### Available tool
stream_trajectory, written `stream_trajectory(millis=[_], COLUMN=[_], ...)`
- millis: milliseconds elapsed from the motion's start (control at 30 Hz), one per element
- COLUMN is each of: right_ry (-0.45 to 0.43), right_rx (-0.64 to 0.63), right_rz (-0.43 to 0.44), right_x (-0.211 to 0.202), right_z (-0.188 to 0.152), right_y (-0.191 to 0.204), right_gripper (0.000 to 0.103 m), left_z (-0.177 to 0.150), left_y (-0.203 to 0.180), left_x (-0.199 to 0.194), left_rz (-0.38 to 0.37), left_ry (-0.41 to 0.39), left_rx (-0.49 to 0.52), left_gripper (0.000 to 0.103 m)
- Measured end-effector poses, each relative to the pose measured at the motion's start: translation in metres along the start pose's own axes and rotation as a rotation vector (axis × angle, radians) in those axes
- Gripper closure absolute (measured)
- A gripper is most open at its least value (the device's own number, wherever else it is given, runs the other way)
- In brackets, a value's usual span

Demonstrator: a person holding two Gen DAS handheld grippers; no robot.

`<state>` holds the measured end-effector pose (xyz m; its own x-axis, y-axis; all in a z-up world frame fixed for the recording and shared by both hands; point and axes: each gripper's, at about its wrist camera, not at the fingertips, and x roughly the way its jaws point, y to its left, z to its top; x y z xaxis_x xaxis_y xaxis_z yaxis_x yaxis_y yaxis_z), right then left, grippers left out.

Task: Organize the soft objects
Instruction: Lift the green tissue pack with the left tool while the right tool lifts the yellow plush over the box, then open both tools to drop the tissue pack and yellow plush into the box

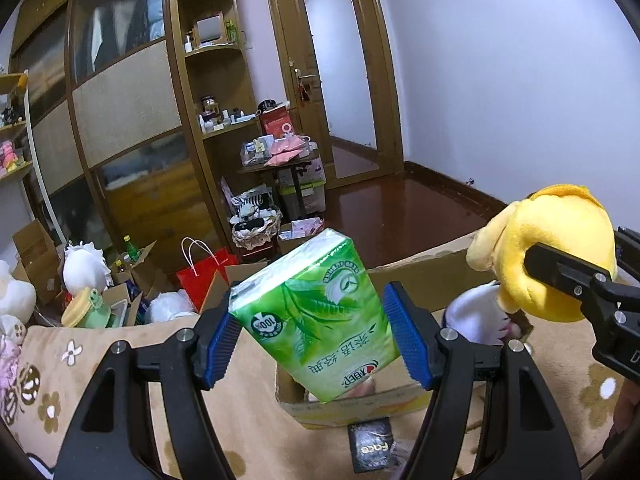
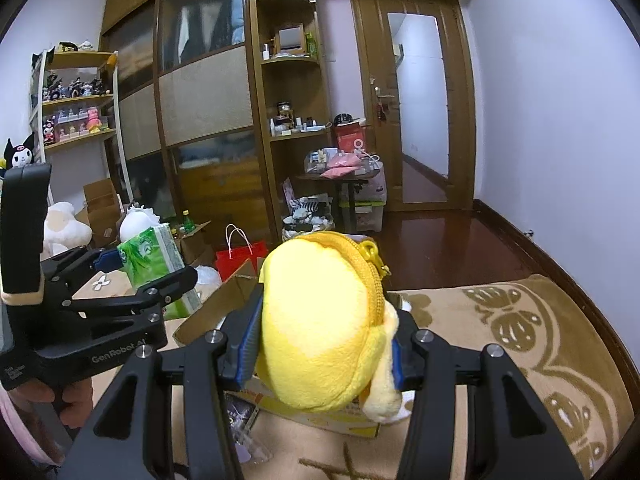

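Note:
My left gripper (image 1: 316, 332) is shut on a green tissue pack (image 1: 316, 304), which hangs tilted in the air above an open cardboard box (image 1: 420, 266). Its blue pads (image 1: 218, 344) press the pack's two sides. My right gripper (image 2: 324, 352) is shut on a yellow plush toy with a zipper (image 2: 320, 328), held over the same box (image 2: 236, 300). In the left wrist view the yellow plush toy (image 1: 536, 248) and right gripper (image 1: 588, 260) sit at the right edge, with a white part (image 1: 476, 316) hanging below. The right wrist view shows the left gripper (image 2: 140, 270) and tissue pack (image 2: 154, 256) at left.
The box rests on a beige flowered blanket (image 1: 100, 360). A black packet (image 1: 370, 450) lies in front of the box. A red bag (image 1: 204, 276), white plush toys (image 1: 86, 264) and open cartons crowd the floor at left. A person's hand (image 2: 76, 396) grips the left tool.

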<state>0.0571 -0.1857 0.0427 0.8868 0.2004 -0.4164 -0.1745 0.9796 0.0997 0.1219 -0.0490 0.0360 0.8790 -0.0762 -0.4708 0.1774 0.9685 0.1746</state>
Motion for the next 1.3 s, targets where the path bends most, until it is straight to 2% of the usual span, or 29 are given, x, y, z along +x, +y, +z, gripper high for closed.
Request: stream_trajectory(millis=[767,1000,1033,1133,1300], right_ry=[0.040,0.113,0.129,0.151,0.170], right_rx=[-0.007,0.029,0.035,0.059,0.079], right_rz=[0.051,0.095,0.102,0.104,0.100], right_x=[0.065,0.086,0.088,0.094,0.095], right_z=[0.005,0.001,-0.001,-0.006,-0.011], right_y=[0.000,-0.001,-0.002,-0.006,-0.009], right_gripper=[0.046,0.041,0.039,0.037,0.035], left_z=[-0.015,-0.023,-0.023,-0.025,-0.027], left_y=[0.010,0.010,0.010,0.012,0.015], left_x=[0.067,0.084,0.086,0.088,0.090], left_rz=[-0.038,-0.066,-0.069,-0.069,-0.064], left_ry=[0.137,0.197,0.204,0.212,0.225], left_rx=[-0.054,-0.051,-0.052,-0.059,-0.066], left_gripper=[0.033,0.033,0.032,0.020,0.019])
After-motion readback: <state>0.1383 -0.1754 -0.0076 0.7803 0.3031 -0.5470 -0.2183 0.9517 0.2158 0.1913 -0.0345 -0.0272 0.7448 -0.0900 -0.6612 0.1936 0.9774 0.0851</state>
